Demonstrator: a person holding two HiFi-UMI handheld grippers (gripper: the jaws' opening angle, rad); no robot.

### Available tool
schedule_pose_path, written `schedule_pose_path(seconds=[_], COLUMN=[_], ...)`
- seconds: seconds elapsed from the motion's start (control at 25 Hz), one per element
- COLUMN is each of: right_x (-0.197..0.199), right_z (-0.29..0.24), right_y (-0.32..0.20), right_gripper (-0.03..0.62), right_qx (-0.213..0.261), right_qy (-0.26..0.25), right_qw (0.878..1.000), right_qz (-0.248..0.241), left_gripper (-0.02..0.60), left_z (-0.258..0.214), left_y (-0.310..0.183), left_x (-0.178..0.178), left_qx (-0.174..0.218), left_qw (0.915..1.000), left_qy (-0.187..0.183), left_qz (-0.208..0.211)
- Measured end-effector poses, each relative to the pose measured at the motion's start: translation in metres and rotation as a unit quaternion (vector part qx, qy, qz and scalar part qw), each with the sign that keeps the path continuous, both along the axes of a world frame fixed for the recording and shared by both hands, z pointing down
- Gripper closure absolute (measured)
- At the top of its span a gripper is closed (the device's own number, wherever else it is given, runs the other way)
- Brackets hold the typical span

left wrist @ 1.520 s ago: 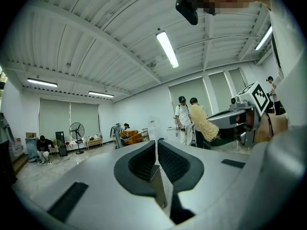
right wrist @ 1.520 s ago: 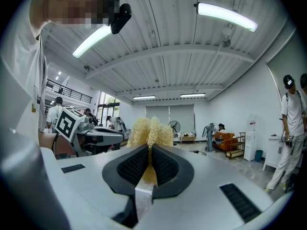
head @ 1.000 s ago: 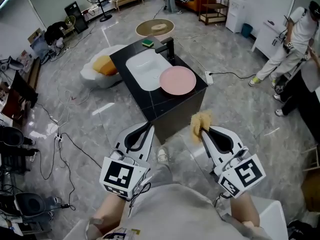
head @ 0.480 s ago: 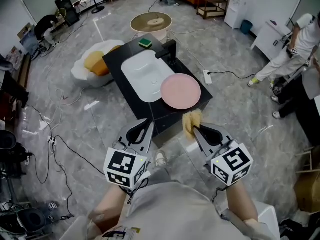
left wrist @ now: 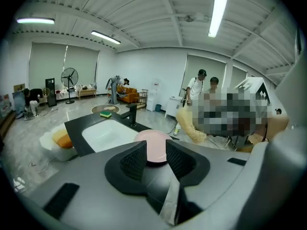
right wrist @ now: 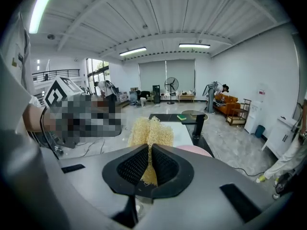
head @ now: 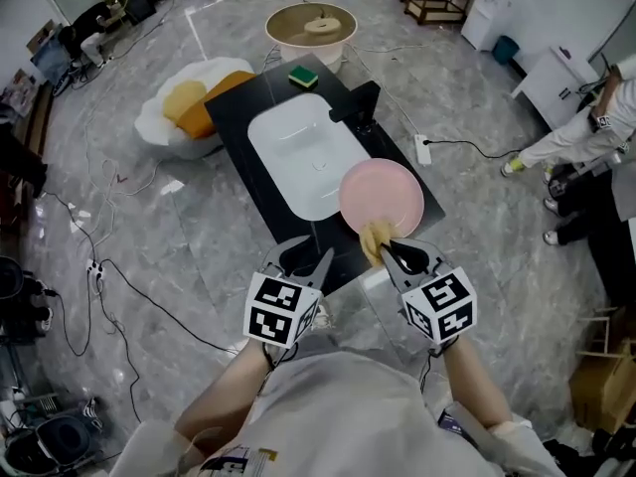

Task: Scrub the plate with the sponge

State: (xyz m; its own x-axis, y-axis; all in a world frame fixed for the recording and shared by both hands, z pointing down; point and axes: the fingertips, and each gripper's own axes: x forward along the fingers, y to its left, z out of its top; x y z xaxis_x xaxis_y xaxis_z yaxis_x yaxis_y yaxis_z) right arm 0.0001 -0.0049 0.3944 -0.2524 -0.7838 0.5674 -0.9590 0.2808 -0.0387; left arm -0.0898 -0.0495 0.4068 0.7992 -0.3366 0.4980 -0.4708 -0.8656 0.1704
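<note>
Now right gripper [head: 383, 251] clamps yellow sponge [head: 374, 237] by near rim of pink plate [head: 383, 195]; plate lies beside sink [head: 298, 147]. Left gripper [head: 303, 258] jaws just opened, nothing between; should pinch plate edge, steady it before scrubbing.

I see a white sink [head: 308, 162] in the black counter [head: 238, 122]. The black faucet [head: 355, 104] is right of the sink; an egg-shaped cushion [head: 184, 102] lies on the floor to its left.

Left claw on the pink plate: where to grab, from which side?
Take the round pink plate by its near-left rim, coming low from the person's side. It lies flat on the black counter, so probably only the rim offers a pinch. The jaws of the left claw have just been opening, empty, facing that edge; the yellow mesh sponge in the right claw sits mid-rim.
</note>
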Motion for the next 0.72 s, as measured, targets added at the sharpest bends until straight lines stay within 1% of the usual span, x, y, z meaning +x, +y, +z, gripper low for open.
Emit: schedule_pose_path(seconds=[0.28,0.44,0.6,0.72], right_x=[-0.004,0.005,0.016,0.029], right_z=[0.034,0.054,0.076,0.091], right_y=[-0.029,-0.048,-0.061,-0.075], right_gripper=[0.548,0.548,0.548,0.548], right_qx=[-0.044,-0.065,-0.084,-0.097], right_qy=[0.014,0.016,0.013,0.018], right_qw=[0.999,0.997,0.995,0.992], right_qz=[-0.014,-0.029,-0.054,-0.082], left_gripper=[0.443,0.443,0.443,0.443], left_z=[0.041,0.054,0.073,0.081], left_y=[-0.024,-0.039,-0.046,-0.058], left_x=[0.008,0.019,0.028,0.037], left_qx=[-0.056,-0.075,-0.097,-0.106], left_qw=[0.9983,0.9968,0.9939,0.9912], left_qy=[-0.009,-0.011,-0.022,-0.034], left_qz=[-0.015,-0.025,-0.048,-0.072])
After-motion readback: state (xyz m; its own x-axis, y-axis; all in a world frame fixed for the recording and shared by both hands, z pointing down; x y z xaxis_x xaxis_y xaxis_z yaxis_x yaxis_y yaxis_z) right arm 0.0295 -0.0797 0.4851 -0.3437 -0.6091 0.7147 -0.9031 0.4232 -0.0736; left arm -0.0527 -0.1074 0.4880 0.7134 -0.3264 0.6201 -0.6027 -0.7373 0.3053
